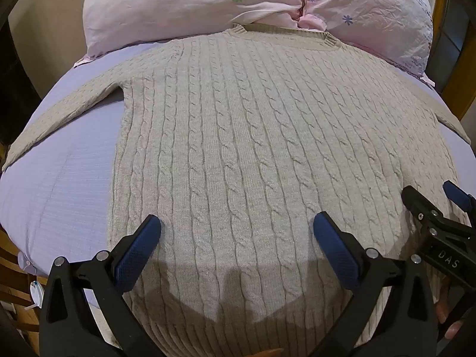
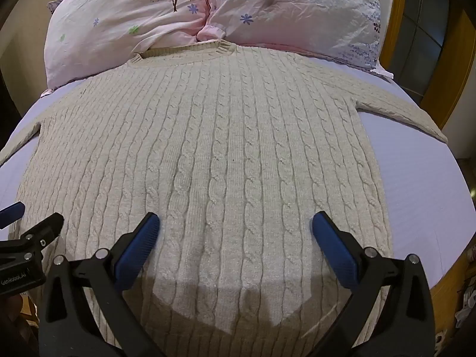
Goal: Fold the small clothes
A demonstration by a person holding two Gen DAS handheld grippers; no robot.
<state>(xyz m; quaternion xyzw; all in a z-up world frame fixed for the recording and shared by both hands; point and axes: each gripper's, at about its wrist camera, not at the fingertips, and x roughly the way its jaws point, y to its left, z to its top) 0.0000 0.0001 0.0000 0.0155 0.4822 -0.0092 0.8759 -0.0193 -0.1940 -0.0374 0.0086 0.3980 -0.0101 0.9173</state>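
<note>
Both grippers empty, jaws spread wide. Left gripper (image 1: 237, 232) and right gripper (image 2: 235, 229) hover side by side over the lower half of the sweater (image 1: 253, 136), nothing pinched.

Sweater lies flat and face-up on the bed (image 1: 74, 172), sleeves out to both sides, collar (image 2: 184, 49) right up against the pillows (image 2: 148, 15). No fold made yet, by the look of it.

Risks:
- Thick cable knit: a shallow pinch likely takes only the top layer, so front lifts off the back and the fold skews.
- Soft bed under it: pushing down to pinch could snag the sheet along with the knit.
- Grippers are close together; reaching for the same zone, they could clash.
- Collar at the pillows: folding the hem upward may ride onto them and bunch.
- The hem is hidden below both frames, so its edge cannot be checked.

View differences:
- The left wrist view shows the left sleeve (image 1: 59, 113) running to the bed edge, plus the right gripper at its right margin.
- The right wrist view shows the right sleeve (image 2: 401, 113) and the bare sheet on that side; the left sleeve is barely in frame.
</note>
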